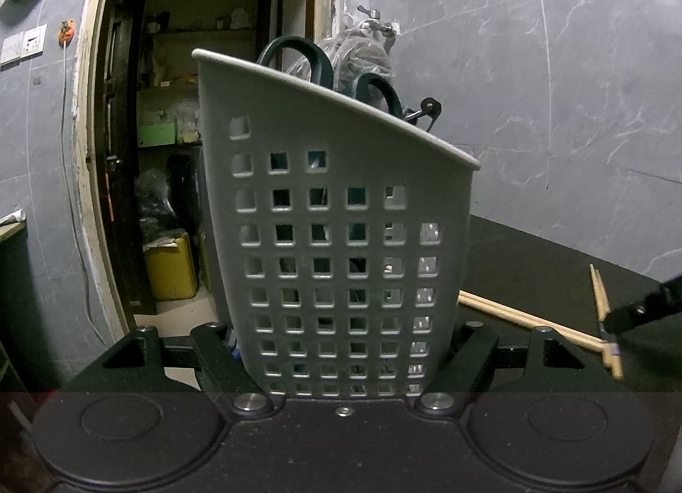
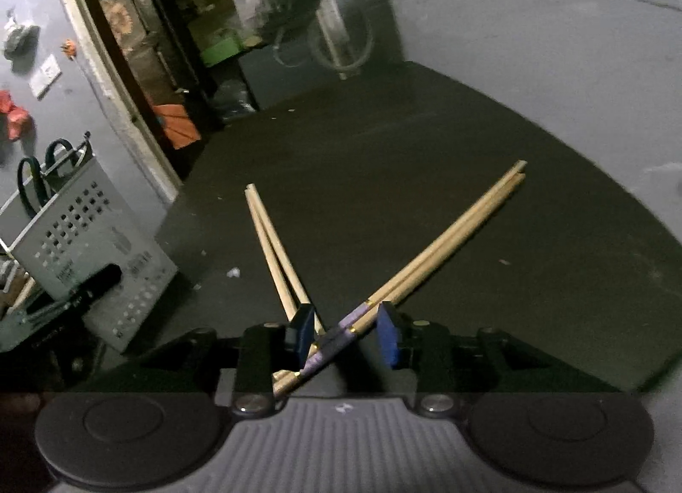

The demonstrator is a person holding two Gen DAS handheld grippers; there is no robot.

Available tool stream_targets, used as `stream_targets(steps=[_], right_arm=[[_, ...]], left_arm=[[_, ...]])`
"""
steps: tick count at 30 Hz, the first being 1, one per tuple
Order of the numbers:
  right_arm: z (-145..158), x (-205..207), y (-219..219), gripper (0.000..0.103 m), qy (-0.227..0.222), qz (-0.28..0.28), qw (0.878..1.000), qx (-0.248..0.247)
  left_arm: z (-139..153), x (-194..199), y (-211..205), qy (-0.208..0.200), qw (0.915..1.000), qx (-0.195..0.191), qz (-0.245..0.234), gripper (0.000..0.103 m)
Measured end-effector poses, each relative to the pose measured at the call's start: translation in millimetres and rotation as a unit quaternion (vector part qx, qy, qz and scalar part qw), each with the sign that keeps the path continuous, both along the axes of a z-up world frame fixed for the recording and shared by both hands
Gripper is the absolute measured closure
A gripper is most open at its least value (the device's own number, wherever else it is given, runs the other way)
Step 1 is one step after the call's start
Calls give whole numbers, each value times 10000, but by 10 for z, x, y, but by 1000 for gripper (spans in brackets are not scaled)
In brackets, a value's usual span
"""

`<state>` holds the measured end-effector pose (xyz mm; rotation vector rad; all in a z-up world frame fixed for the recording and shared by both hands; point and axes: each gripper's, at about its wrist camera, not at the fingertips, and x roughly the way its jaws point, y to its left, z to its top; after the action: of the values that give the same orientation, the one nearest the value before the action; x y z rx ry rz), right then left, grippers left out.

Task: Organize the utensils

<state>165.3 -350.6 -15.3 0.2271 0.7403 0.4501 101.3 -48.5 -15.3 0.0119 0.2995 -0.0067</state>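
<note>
Chopsticks (image 2: 443, 233) cross between right gripper (image 2: 346, 333) pads, jaws apart — long axis toward upper right. Left gripper (image 1: 345, 365) clamps holder (image 1: 336, 211).

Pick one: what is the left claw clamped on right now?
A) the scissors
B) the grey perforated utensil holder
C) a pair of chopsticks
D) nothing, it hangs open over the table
B. In the left wrist view the left claw has its fingers against both sides of the grey perforated utensil holder, near its base; the chopsticks lie on the dark table at the right claw.
</note>
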Motion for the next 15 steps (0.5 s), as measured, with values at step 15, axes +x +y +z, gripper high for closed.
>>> stream_targets(steps=[15], right_arm=[[89,1003,-177,62,-169,-172,9985,-499]], left_arm=[[28,-10,-17,-11,10000,9,9,26]])
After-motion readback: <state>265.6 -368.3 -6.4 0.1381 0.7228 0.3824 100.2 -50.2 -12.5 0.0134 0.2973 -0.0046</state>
